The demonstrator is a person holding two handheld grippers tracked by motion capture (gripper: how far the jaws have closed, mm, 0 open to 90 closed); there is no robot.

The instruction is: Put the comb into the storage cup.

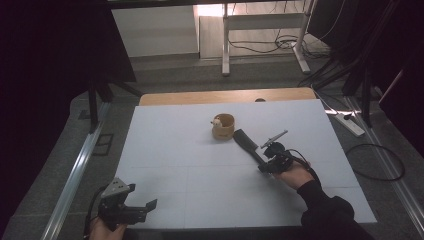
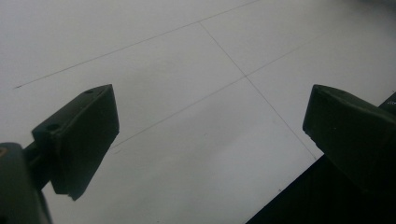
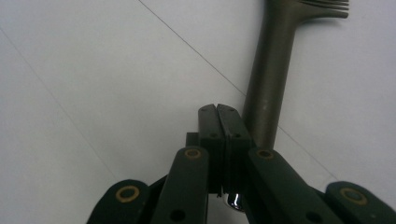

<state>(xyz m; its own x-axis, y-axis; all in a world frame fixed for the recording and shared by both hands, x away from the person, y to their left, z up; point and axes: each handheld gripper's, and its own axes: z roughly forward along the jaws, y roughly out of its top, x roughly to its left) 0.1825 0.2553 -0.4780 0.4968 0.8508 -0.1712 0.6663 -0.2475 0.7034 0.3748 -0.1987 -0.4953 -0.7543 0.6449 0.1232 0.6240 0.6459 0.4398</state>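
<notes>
white table point(image 1: 190, 165), one wooden cup point(image 1: 223, 126), one dark spatula point(image 1: 246, 144), left gripper point(image 1: 131, 205) fingers wide, right gripper point(image 3: 218, 122) fingers closed, empty

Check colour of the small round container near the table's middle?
Tan, wood-like: the small round wooden container with something whitish at its rim. The high view shows it best.

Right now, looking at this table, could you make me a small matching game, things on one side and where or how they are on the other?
Things:
1. left gripper
2. right gripper
3. wooden cup
4. dark spatula

States or places:
A. lies flat beside a gripper, its slotted end near the cup
B. jaws pressed together, nothing between them
C. jaws wide apart over bare table
D. stands upright near the table's middle, a small white thing at its rim

Pairs: 1-C, 2-B, 3-D, 4-A
</notes>
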